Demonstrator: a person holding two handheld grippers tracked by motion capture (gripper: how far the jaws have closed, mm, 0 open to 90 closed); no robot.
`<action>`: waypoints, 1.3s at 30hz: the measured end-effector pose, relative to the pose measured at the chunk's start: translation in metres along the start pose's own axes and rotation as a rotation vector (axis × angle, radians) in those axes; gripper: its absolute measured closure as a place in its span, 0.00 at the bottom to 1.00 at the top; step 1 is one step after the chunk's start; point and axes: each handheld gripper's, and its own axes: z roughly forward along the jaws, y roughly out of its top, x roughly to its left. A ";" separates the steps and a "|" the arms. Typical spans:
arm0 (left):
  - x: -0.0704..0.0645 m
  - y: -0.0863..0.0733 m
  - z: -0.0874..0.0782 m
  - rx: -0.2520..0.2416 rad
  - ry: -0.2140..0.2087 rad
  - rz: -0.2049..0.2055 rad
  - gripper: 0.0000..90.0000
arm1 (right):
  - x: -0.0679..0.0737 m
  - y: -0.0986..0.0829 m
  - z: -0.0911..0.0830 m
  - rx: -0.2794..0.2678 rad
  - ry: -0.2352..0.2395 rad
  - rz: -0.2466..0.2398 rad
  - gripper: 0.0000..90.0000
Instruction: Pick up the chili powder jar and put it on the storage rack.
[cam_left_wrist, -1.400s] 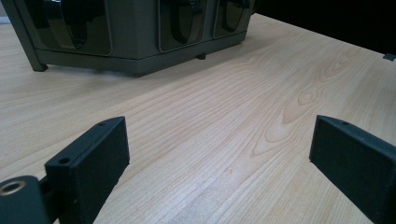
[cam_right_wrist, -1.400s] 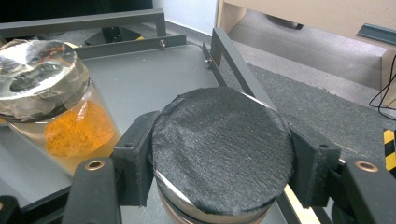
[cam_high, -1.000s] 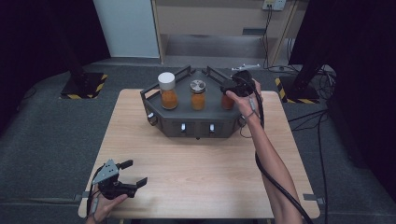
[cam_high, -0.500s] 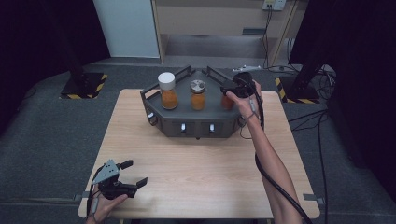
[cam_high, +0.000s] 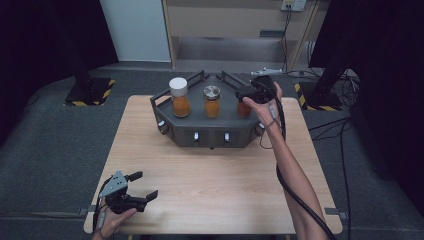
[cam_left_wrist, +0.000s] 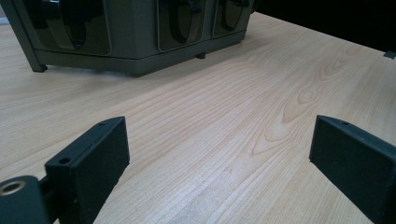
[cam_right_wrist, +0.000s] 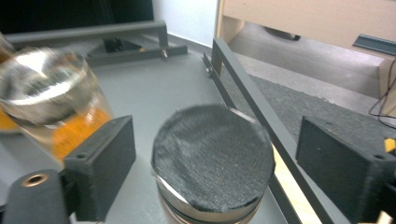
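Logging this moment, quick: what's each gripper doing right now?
Left gripper: open, holding nothing, low over the table.
Right gripper: open, jaws either side of the dark-lidded jar, not clamped.

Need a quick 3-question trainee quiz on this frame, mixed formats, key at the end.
1. True or false: the right hand-held gripper has its jaws spread either side of the dark-lidded jar.
2. How many jars stand on the grey tray?
3. The left hand-held gripper is: A) shut on a jar B) open above bare table C) on the tray.

Key: 1 true; 2 three; 3 B.
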 end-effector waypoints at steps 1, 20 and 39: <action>0.000 0.000 0.000 0.000 0.000 0.000 0.05 | -0.001 0.001 -0.003 -0.006 0.002 0.000 0.12; -0.001 0.000 0.000 0.002 0.000 0.003 0.05 | 0.003 0.009 -0.071 -0.124 0.071 -0.073 0.11; -0.001 0.001 0.001 0.004 0.001 0.004 0.05 | 0.010 -0.026 -0.134 -0.214 0.156 -0.135 0.11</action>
